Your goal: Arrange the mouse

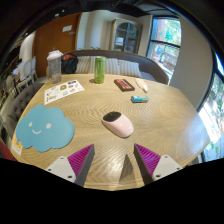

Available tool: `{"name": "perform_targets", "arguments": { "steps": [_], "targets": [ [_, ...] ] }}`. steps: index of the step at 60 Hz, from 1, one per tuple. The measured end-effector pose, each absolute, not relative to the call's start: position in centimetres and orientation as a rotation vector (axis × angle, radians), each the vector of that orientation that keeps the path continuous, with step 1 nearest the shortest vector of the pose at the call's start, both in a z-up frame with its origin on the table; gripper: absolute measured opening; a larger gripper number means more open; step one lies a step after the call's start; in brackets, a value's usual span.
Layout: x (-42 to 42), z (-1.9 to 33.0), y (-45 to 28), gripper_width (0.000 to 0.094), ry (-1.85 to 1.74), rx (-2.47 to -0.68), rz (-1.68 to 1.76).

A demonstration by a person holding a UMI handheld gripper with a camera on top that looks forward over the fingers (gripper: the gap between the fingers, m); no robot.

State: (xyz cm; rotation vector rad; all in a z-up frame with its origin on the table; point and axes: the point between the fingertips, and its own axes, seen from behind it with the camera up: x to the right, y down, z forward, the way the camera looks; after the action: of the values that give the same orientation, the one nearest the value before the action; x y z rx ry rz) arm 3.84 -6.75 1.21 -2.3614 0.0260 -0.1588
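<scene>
Pink and white, the mouse [117,123] sits on the wooden table [165,115], just ahead of the gripper [113,160], whose fingers stand spread and empty. Beside it lies a blue cloud-shaped mousepad [42,129]. Nothing seems arranged yet; grasping and placing the mouse remain.

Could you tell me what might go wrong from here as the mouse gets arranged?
The mouse lies ahead of the open hand-held gripper, slightly left of centre, so a straight approach may clip it and push it along the table. Its rounded shell may slip between the pads. The cloud-shaped mat lies nearby to the left; a careless move could drag it.
</scene>
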Motion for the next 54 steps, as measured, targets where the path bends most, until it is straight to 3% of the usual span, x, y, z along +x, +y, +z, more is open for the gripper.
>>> {"name": "perform_targets", "arguments": {
  "steps": [10, 38, 42, 48, 54],
  "targets": [
    [7.7, -1.0, -2.8, 0.081, -0.089, -2.376, -0.14],
    [8.2, -1.6, 6.8, 0.0796, -0.054, -2.318, 0.053],
    [8.4, -1.6, 7.0, 0.074, -0.008, -2.317, 0.04],
    [8.8, -1.6, 7.0, 0.0554, 0.084, -2.309, 0.01],
    [8.9, -1.6, 7.1, 0.0541, 0.177, -2.272, -0.026]
  ]
}}
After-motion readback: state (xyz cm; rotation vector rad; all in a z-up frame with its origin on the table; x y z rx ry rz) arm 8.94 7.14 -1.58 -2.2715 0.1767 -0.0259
